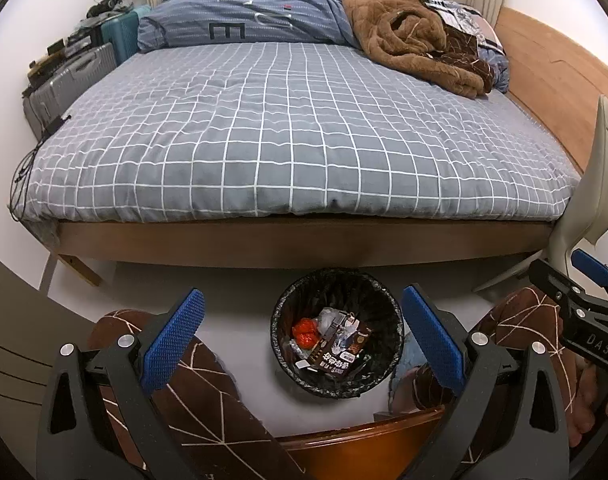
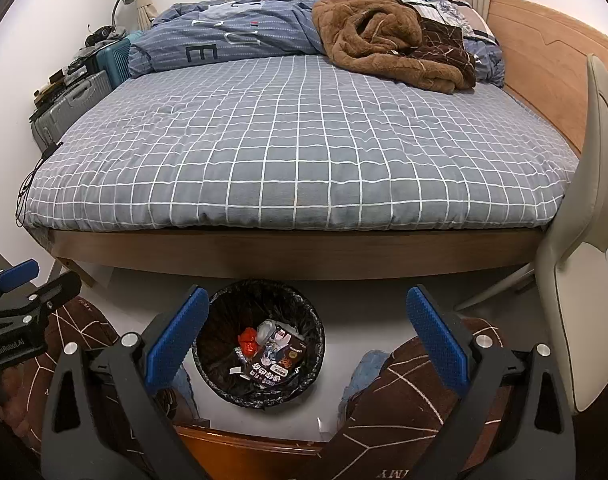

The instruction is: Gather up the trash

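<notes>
Both of your hand-held grippers are spread wide and hold nothing: the left hand-held gripper (image 1: 304, 336) frames the trash bin (image 1: 337, 334) squarely between its blue pads, while the right hand-held gripper (image 2: 307, 338) has the same bin low and left of centre, close by its left finger. By that framing the left one is aimed straight at the bin and looks the better placed of the two, though both hover above it over your knees in brown patterned trousers (image 1: 208, 392).

The bin stands upright on the pale floor (image 1: 240, 300), just in front of the bed frame, its round mouth open toward you and lined with a black bag. Trash already lies inside: a dark wrapper (image 1: 339, 354) with large printed characters I cannot read with confidence, its long axis running roughly from lower left to upper right in the left wrist view, a crumpled orange-red piece (image 1: 305, 332) to its left, and some grey-white scraps.

Readable writing: "DA5" on the body of the right hand-held gripper seen in the left wrist view, "GenRobot.AI" on the left one seen in the right wrist view.

Farther off, the bed (image 1: 288, 132) carries a grey checked cover, a blue duvet printed with a big "E" and a brown fleece (image 1: 415, 36). I see no loose trash on it, so the collecting looks largely done.
</notes>
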Demonstrator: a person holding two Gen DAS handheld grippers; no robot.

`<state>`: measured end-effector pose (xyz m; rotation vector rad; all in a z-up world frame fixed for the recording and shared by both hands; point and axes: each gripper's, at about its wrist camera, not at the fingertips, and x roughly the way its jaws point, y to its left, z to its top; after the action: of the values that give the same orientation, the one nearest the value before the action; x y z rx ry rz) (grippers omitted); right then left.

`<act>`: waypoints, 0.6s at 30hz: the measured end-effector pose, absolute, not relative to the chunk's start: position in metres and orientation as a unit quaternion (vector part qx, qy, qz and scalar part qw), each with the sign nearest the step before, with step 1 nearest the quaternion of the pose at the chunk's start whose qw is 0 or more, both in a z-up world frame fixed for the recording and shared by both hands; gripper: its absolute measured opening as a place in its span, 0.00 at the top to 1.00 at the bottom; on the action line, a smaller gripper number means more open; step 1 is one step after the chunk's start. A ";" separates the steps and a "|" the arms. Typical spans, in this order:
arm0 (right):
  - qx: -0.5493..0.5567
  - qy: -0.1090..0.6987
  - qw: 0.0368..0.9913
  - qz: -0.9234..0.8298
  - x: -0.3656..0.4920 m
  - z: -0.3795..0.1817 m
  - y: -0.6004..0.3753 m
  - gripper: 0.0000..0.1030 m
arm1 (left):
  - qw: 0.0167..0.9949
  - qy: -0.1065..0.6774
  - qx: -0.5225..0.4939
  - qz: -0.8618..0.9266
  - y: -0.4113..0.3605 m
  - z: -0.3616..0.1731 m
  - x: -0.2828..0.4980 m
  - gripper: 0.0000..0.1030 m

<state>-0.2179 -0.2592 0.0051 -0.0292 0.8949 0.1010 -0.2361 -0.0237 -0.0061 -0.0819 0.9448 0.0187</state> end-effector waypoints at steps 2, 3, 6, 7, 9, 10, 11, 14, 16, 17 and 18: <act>-0.014 0.432 0.900 0.049 -0.218 0.005 -0.260 0.07 | 0.890 0.455 -0.038 0.008 -0.024 -0.007 -0.236 0.06; -0.014 0.432 0.900 0.049 -0.217 0.005 -0.261 0.07 | 0.890 0.454 -0.038 0.008 -0.024 -0.007 -0.236 0.06; -0.014 0.433 0.900 0.049 -0.218 0.005 -0.260 0.07 | 0.889 0.457 -0.034 0.008 -0.025 -0.009 -0.235 0.06; -0.014 0.432 0.900 0.049 -0.218 0.005 -0.260 0.07 | 0.888 0.458 -0.032 0.008 -0.026 -0.010 -0.235 0.06; -0.015 0.433 0.900 0.049 -0.217 0.005 -0.259 0.07 | 0.888 0.459 -0.030 0.007 -0.027 -0.011 -0.234 0.06; -0.014 0.434 0.900 0.049 -0.217 0.004 -0.260 0.07 | 0.887 0.460 -0.030 0.006 -0.027 -0.012 -0.234 0.06; -0.015 0.434 0.900 0.048 -0.217 0.004 -0.260 0.07 | 0.887 0.461 -0.031 0.006 -0.027 -0.012 -0.234 0.06; -0.015 0.435 0.899 0.049 -0.216 0.003 -0.259 0.07 | 0.883 0.468 -0.029 0.002 -0.028 -0.015 -0.232 0.06; -0.016 0.435 0.899 0.049 -0.216 0.003 -0.259 0.07 | 0.884 0.467 -0.026 0.006 -0.028 -0.016 -0.231 0.06; -0.016 0.436 0.899 0.049 -0.216 0.002 -0.258 0.07 | 0.884 0.467 -0.025 0.009 -0.027 -0.017 -0.231 0.06; -0.016 0.436 0.898 0.050 -0.216 0.001 -0.257 0.07 | 0.884 0.467 -0.026 0.009 -0.027 -0.017 -0.230 0.06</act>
<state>-0.2163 -0.2566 0.0012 -0.0340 0.9034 0.1028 -0.2305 -0.0267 -0.0170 -0.0542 0.9717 0.0180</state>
